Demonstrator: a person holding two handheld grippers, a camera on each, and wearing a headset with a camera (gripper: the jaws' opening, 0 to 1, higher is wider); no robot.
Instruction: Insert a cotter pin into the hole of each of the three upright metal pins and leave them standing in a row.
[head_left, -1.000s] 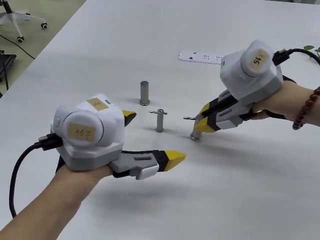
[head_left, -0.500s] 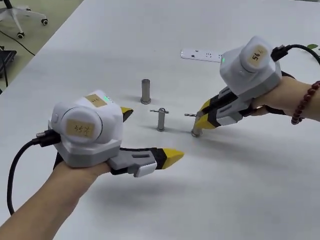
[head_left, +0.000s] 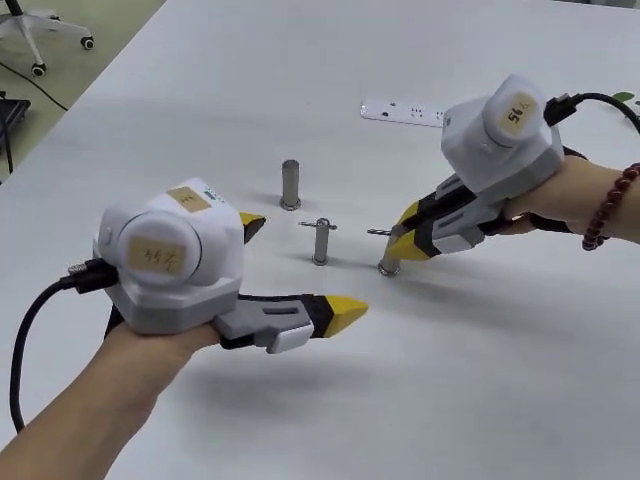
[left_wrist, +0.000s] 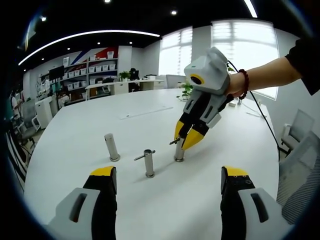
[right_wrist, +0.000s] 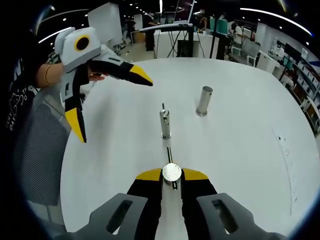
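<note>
Right gripper (head_left: 405, 240) was clamped on a cotter pin (head_left: 377, 233), jaws pinched at its head end. The shaft ran crosswise through the top of the near metal pin (head_left: 388, 266), and the free tip stuck out on the side facing the middle metal pin (head_left: 320, 243).

Checked against the two earlier head views, almost nothing had changed. Gripper, cotter tip and near metal pin kept the same relation over the second. The slight shift of the whole picture was the headset moving.

In the right gripper view, the near pin's round top sat between the jaws with cotter showing on both sides of it. Judged: cotter through the hole or nearly seated, not yet let go.

The middle pin already carried a second cotter pin (head_left: 318, 225). The far metal pin (head_left: 290, 186) was bare. All three stood upright in a slanting row on the table (head_left: 500, 400).

Left gripper (head_left: 300, 265) hung wide open with nothing in it, as before.

Judged: two of three nearly done. Release comes next, then the far pin.
</note>
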